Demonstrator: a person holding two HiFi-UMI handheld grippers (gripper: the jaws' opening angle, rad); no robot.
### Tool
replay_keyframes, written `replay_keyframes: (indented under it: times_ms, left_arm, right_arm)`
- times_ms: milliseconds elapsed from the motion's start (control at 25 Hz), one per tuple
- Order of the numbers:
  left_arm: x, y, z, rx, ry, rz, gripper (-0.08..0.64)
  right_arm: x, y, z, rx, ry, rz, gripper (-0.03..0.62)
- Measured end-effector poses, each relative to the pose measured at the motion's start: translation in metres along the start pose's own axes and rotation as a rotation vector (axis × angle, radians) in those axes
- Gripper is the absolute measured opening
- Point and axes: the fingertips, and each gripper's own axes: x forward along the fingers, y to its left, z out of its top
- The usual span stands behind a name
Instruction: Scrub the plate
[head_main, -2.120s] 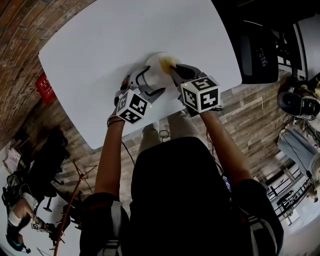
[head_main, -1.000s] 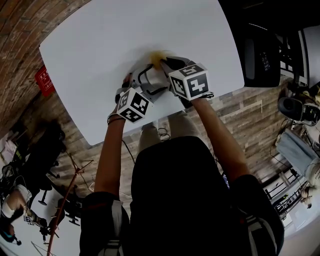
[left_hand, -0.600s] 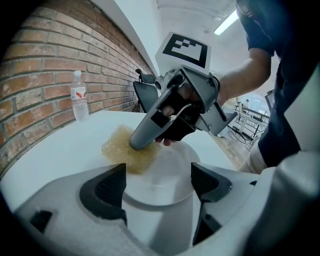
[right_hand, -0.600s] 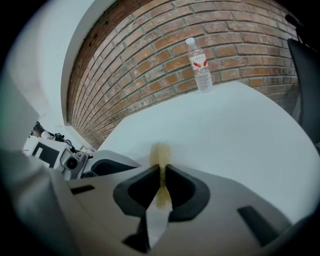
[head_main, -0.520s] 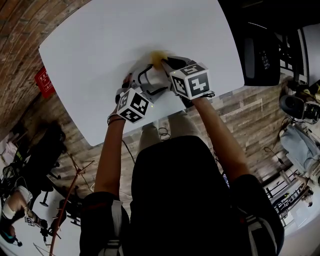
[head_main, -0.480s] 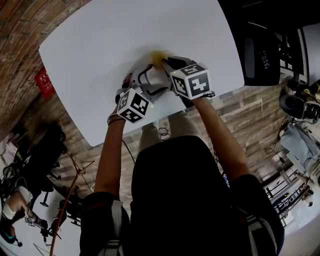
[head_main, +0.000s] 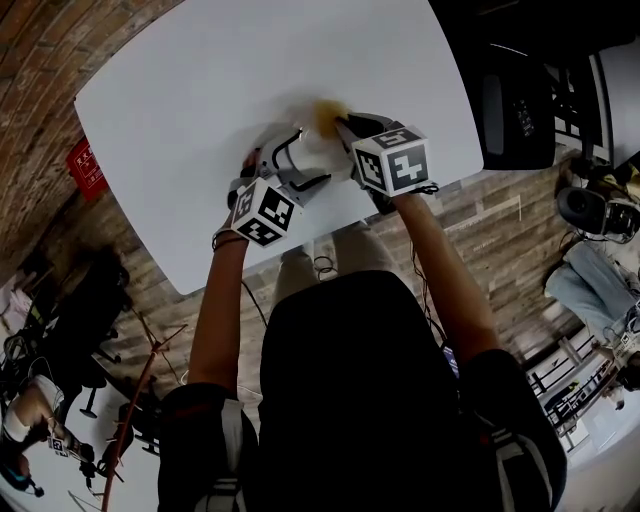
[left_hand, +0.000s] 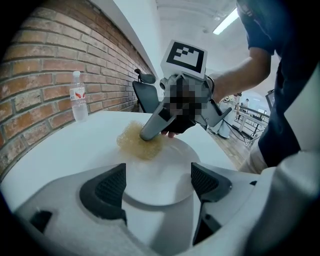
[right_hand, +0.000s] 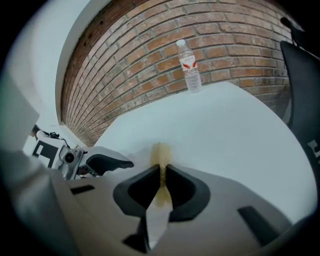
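A small white plate (head_main: 298, 148) lies on the white table (head_main: 180, 90) near its front edge. In the left gripper view the plate (left_hand: 167, 167) has its near rim between the spread jaws of my left gripper (left_hand: 157, 182), which is open and straddles that rim. My right gripper (right_hand: 161, 175) is shut on a yellow mesh scrubber (right_hand: 161, 152). It presses the scrubber (left_hand: 137, 145) onto the plate's far left part. From the head view the scrubber (head_main: 326, 112) shows just beyond the right gripper (head_main: 338, 128), with the left gripper (head_main: 297, 162) beside it.
A clear water bottle (right_hand: 189, 66) stands at the table's far edge against the brick wall, also visible as a bottle (left_hand: 79, 102) in the left gripper view. A dark chair (head_main: 505, 90) sits off the table's right side. The person stands at the near edge.
The right gripper swept the scrubber left across the plate, then came back slightly to the right. The left gripper has stayed at the plate's near rim.
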Motion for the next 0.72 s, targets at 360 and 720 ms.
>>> replay_keyframes:
  times_ms: [360,720]
  left_arm:
    - [0.0,0.001,-0.002,-0.001,0.003,0.001,0.388]
    - [-0.001,0.001,-0.001,-0.007,0.008,0.006,0.388]
  right_arm:
    - [-0.011,-0.015,-0.006,0.008,0.002,-0.024,0.044]
    - [-0.023,-0.028,-0.009,0.04,-0.007,-0.035,0.044]
